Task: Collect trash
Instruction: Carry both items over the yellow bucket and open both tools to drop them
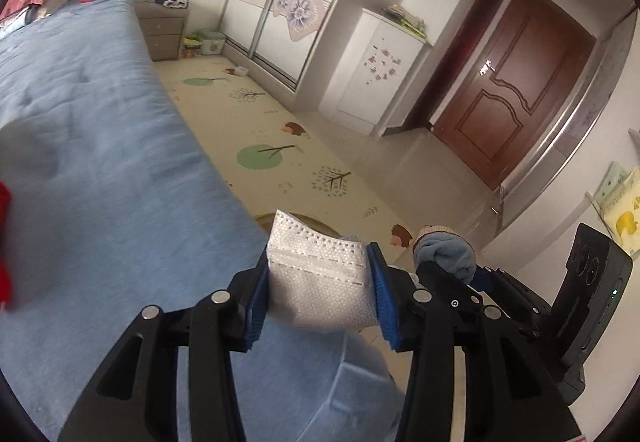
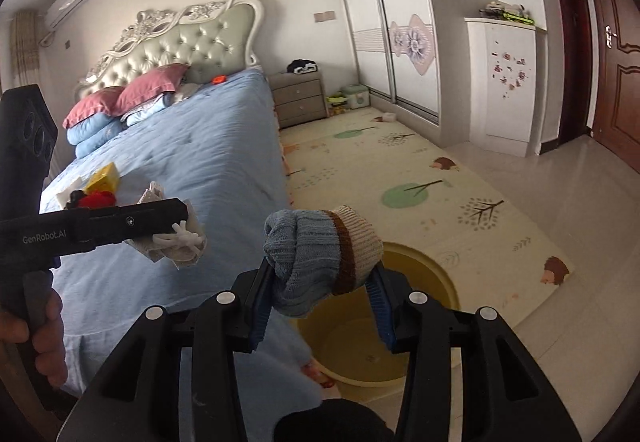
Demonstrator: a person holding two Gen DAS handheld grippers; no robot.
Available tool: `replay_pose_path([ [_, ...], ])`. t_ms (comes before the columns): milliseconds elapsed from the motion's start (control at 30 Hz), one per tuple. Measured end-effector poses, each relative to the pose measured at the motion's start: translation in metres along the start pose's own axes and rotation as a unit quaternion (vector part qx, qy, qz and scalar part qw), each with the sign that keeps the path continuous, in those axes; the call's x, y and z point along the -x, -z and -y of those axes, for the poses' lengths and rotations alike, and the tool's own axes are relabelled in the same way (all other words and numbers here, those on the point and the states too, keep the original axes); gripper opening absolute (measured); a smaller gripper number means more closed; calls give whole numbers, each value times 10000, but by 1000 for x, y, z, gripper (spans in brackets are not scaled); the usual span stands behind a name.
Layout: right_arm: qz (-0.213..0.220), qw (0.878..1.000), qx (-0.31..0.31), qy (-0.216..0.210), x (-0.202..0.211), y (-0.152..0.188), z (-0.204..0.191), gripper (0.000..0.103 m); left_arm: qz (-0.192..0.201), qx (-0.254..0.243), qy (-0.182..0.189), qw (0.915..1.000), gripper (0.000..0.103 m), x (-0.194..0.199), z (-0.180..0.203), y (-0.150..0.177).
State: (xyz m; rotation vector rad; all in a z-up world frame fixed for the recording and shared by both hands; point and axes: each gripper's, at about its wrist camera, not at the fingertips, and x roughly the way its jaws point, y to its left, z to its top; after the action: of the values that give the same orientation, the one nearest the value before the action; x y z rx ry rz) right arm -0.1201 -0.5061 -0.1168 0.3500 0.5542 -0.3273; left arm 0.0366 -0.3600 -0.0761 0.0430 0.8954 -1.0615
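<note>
My left gripper [image 1: 320, 262] is shut on a white face mask [image 1: 316, 286], its blue pads pressing both sides, above the bed's edge. In the right wrist view the same mask [image 2: 176, 242] hangs crumpled from the left gripper [image 2: 180, 232], held over the blue bed. My right gripper [image 2: 322, 270] is shut on a rolled sock [image 2: 316, 242] of blue, brown and beige bands. The sock hangs over a yellow basin [image 2: 352, 342] standing on the floor beside the bed. The left wrist view shows that sock [image 1: 444, 248] in the right gripper [image 1: 444, 270], close on the right.
The blue bed [image 2: 208, 161] carries a yellow carton [image 2: 105, 176], a red item [image 2: 96, 198] and white tissue [image 2: 68, 193]. A patterned play mat [image 2: 380, 177] covers the floor. A nightstand [image 2: 298, 97] and a brown door [image 1: 508, 81] stand farther off. A person's hand [image 2: 40, 334] grips the left handle.
</note>
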Motion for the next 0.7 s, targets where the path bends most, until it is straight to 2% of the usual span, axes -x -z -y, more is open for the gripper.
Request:
replay_pose_path([
  [133, -233, 9994, -241, 60, -17, 3, 42, 42, -391, -153, 175, 9990, 46, -47, 21, -17],
  [233, -524, 9983, -247, 100, -40, 5, 68, 42, -817, -91, 201, 9964, 46, -87, 28, -32],
  [400, -1037, 9939, -319, 206, -82, 10, 92, 42, -1746, 475, 249, 9832, 46, -147, 20, -50],
  [500, -1241, 9915, -351, 187, -100, 14, 97, 42, -1912, 591, 35, 9798, 47, -165, 16, -56],
  [533, -1311, 9906, -347, 153, -104, 15, 97, 43, -1951, 615, -33, 9788, 53, -170, 15, -57],
  [567, -1362, 9900, -322, 161, -107, 14, 97, 49, -2018, 654, -81, 9772, 60, -176, 15, -59],
  [600, -1389, 9898, -258, 204, -109, 16, 96, 65, -2110, 763, -119, 9744, 79, -183, 12, -61],
  [633, -1376, 9900, -175, 270, -109, 17, 92, 76, -2188, 880, -169, 9716, 92, -191, 8, -62],
  [667, -1285, 9909, -104, 383, -106, 18, 89, 88, -2273, 972, -249, 9686, 94, -197, 4, -63],
  [700, -1215, 9915, -33, 462, -104, 21, 87, 88, -2343, 1033, -370, 9660, 94, -201, 0, -65],
])
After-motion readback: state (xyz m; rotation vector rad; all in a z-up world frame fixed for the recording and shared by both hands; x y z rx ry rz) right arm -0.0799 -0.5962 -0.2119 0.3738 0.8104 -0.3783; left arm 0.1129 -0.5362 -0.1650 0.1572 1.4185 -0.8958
